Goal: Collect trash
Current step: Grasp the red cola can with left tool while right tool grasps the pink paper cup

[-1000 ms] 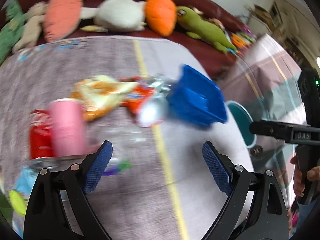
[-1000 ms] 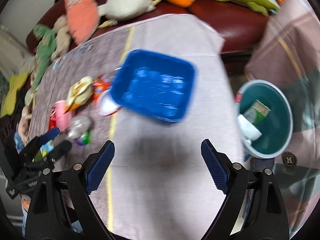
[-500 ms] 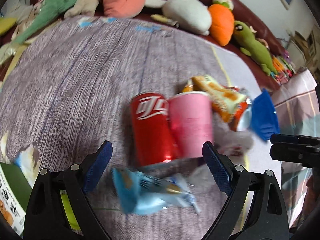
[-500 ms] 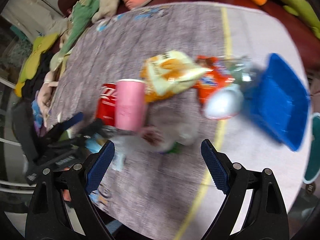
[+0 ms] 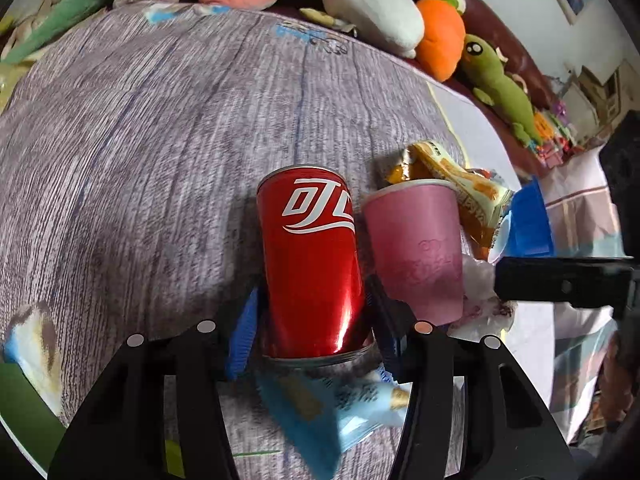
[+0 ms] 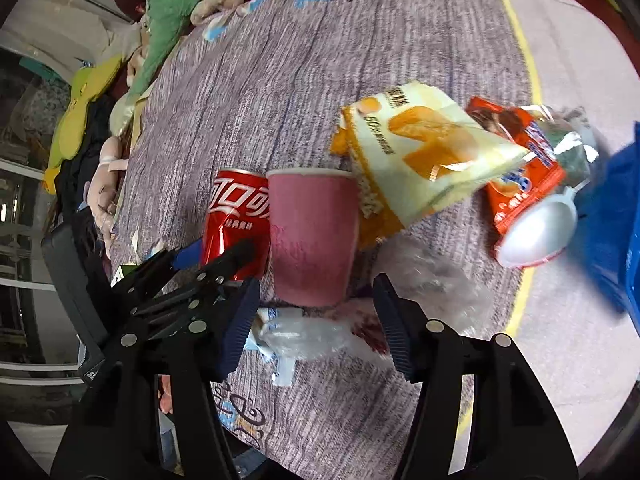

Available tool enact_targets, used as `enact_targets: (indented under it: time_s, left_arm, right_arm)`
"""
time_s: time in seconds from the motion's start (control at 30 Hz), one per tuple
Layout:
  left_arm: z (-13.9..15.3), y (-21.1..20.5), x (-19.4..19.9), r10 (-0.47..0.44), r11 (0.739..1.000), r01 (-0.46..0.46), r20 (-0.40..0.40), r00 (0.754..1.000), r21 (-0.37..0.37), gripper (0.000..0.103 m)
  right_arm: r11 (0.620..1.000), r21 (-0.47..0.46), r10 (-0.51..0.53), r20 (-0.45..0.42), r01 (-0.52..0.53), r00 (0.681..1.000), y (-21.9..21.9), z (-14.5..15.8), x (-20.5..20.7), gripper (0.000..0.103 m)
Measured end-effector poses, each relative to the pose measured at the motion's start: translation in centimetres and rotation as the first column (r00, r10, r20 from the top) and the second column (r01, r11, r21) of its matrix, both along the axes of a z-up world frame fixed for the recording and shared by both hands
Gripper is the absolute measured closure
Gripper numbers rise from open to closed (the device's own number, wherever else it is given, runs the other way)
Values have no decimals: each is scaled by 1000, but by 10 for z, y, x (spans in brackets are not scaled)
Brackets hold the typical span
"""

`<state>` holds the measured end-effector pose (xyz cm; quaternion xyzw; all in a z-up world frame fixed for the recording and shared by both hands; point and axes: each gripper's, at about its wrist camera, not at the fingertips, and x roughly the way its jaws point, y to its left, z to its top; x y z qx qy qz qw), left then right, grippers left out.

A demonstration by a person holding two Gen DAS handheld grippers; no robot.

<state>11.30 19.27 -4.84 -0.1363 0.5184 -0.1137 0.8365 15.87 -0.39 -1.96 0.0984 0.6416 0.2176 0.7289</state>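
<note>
On the table, our left gripper (image 5: 312, 332) jaws clamp the can (image 5: 310, 260), the right gripper (image 6: 316, 322) gapes round the cup (image 6: 312, 236); lifting could topple it.

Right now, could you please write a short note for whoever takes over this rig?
Left gripper: closed around the red can, which stands upright on the table.
Right gripper: open, empty, its fingers either side of the pink cup's base.
Snack bags, a clear plastic wrapper and a light blue wrapper lie around them.
Blue bin stands at the right.
Nothing shows in the bin; all trash remains.
</note>
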Motion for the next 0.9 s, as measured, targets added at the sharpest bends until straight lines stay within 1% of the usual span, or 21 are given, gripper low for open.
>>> enact_targets:
  time_s: [0.2, 0.3, 0.33, 0.37, 0.5, 0.57, 0.67, 0.77, 0.9]
  left_arm:
    - [0, 19, -3, 10, 1000, -10, 11, 1000, -6, 50]
    - [-2, 23, -3, 18, 1000, -18, 10, 1000, -2, 47]
    - [-3, 23, -3, 20, 1000, -20, 8, 1000, 1, 46]
    - [-4, 23, -2, 23, 1000, -23, 4, 1000, 10, 45]
    - [-13, 22, 5, 48, 998, -47, -17, 999, 45, 45]
    - [-17, 22, 8, 60, 997, -59, -29, 998, 43, 46]
    - [-13, 19, 7, 65, 996, -64, -16, 998, 56, 47]
    - [-3, 12, 4, 73, 994, -73, 8, 997, 80, 47]
    - [22, 3, -5, 81, 993, -85, 59, 995, 85, 47]
  right_arm:
    - [999, -28, 27, -7, -27, 1000, 17, -15, 15, 45]
    - [998, -42, 38, -12, -38, 999, 22, -25, 22, 41]
    - [998, -48, 38, -12, -38, 999, 24, -28, 24, 38]
    - [998, -53, 39, -10, -39, 999, 26, -31, 26, 38]
    - [998, -47, 44, -29, -45, 999, 28, -47, 32, 38]
    - [999, -29, 39, -26, -40, 999, 26, -48, 32, 45]
    - [999, 18, 46, -14, -46, 999, 20, -39, 27, 46]
    - [996, 58, 70, 15, -71, 997, 15, -19, 16, 46]
    - [992, 86, 92, 61, -97, 994, 8, 8, 2, 46]
